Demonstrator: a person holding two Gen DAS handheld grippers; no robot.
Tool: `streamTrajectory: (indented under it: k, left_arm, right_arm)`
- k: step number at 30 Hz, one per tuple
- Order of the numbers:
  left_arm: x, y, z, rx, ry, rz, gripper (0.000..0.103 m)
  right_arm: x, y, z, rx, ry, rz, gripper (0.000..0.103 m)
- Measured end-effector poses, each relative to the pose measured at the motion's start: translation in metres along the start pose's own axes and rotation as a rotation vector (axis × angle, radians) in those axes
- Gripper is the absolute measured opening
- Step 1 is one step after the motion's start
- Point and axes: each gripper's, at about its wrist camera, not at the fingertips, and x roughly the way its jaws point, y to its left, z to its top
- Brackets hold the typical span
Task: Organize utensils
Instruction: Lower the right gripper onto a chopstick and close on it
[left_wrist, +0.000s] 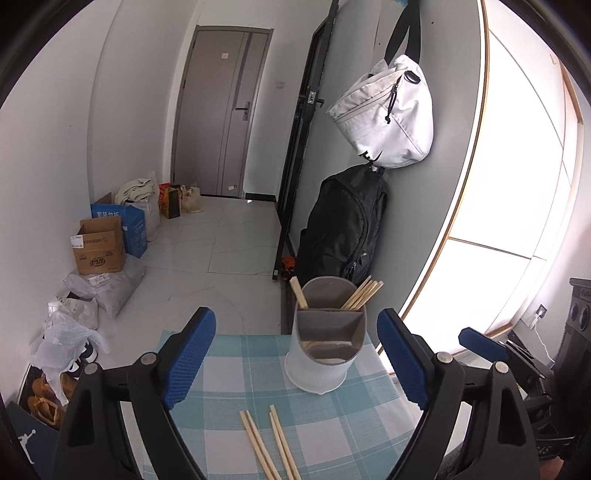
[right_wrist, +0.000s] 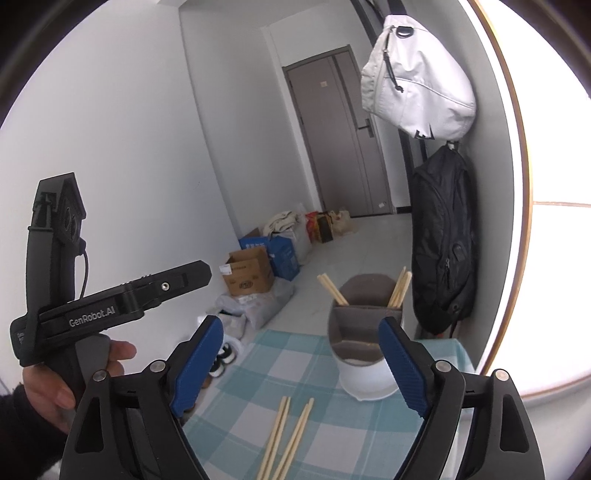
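Note:
A white utensil holder (left_wrist: 325, 347) (right_wrist: 364, 354) with grey inner compartments stands at the far edge of the checked tablecloth (left_wrist: 229, 373) (right_wrist: 332, 424). Wooden chopsticks (left_wrist: 364, 293) (right_wrist: 400, 288) lean in its rear compartments. Several loose chopsticks (left_wrist: 271, 443) (right_wrist: 291, 435) lie on the cloth in front of it. My left gripper (left_wrist: 295, 332) is open above the cloth, nothing between its blue pads (left_wrist: 192, 362). My right gripper (right_wrist: 301, 339) is open too and empty, its right pad (right_wrist: 402, 369) overlapping the holder in the view. A hand (right_wrist: 55, 391) holds the left gripper's body (right_wrist: 92, 314).
The table ends just beyond the holder. A black backpack (left_wrist: 343, 221) and a white bag (left_wrist: 388, 110) hang on the wall behind it. Cardboard boxes (left_wrist: 99, 247), plastic bags and shoes sit on the floor to the left. A grey door (left_wrist: 221, 110) is at the back.

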Motion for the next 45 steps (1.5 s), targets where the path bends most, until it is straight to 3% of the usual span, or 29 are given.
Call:
streamTrajectory:
  k: [9,20,24,30,34,41,45]
  left_arm:
    - [0.024,0.033,-0.046,-0.091,0.056,0.063,0.086]
    - [0.055,0.09,-0.075,-0.211,0.183,0.126,0.086]
    - [0.057,0.096,-0.076,-0.206,0.187,0.157,0.086]
    - [0.063,0.113,-0.079,-0.254,0.217,0.172,0.086]
    - [0.063,0.119,-0.077,-0.26,0.213,0.178,0.086]
    - [0.068,0.133,-0.08,-0.281,0.24,0.179,0.086]
    - [0.068,0.145,-0.08,-0.33,0.249,0.169,0.086]
  right_arm:
    - [0.025,0.011,-0.048,-0.056,0.097,-0.008,0.094]
    - [0.098,-0.003,-0.08,0.002,0.376,-0.012,0.091]
    - [0.135,-0.007,-0.091,0.026,0.503,-0.001,0.071]
    - [0.191,-0.013,-0.109,0.097,0.66,-0.022,0.053]
    - [0.216,-0.01,-0.112,0.117,0.705,-0.062,0.048]
    - [0.249,-0.013,-0.12,0.132,0.753,-0.173,0.026]
    - [0.254,-0.009,-0.116,0.11,0.759,-0.207,0.023]
